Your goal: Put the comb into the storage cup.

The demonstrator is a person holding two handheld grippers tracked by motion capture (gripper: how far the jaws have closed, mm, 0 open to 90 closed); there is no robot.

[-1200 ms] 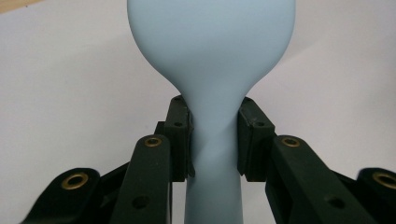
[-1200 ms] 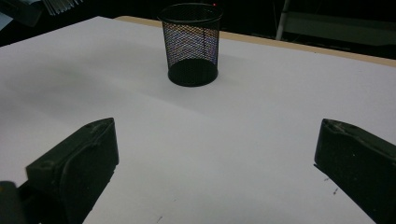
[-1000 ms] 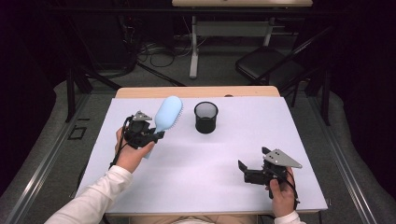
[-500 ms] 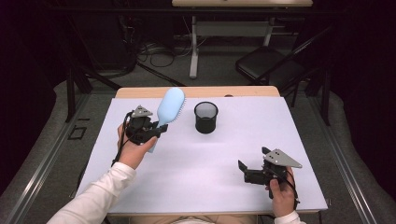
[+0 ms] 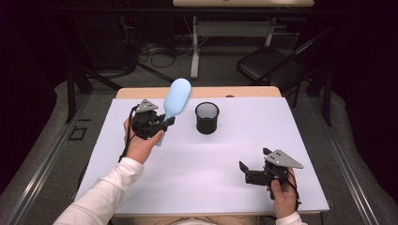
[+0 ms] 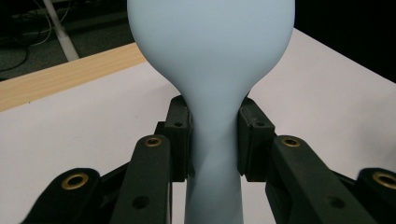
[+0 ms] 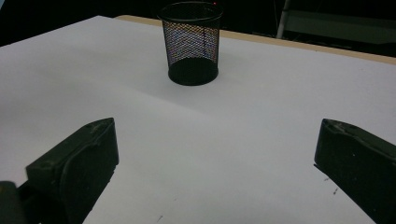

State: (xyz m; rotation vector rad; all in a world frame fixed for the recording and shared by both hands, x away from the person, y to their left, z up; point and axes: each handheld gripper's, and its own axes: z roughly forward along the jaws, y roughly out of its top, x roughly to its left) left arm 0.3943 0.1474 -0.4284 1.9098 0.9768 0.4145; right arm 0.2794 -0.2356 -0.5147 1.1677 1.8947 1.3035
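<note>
A pale blue hairbrush [image 5: 176,101] is held up above the white table, head pointing away and bristles facing right. My left gripper [image 5: 162,126] is shut on its handle; in the left gripper view the brush neck [image 6: 214,126] sits squeezed between both pads [image 6: 179,135]. A black mesh cup [image 5: 207,117] stands upright on the table just right of the brush, and appears ahead in the right gripper view as the mesh cup [image 7: 191,42]. My right gripper [image 5: 244,171] rests low at the front right, open, nothing between its jaws [image 7: 215,158].
The white table [image 5: 211,187] has a wooden strip [image 5: 244,92] along its far edge. Beyond it are a dark chair [image 5: 272,68], desk legs and cables on the floor.
My left gripper has lifted the hairbrush and carried it a little toward the far side and right, closer to the mesh cup. The right gripper stayed still.
</note>
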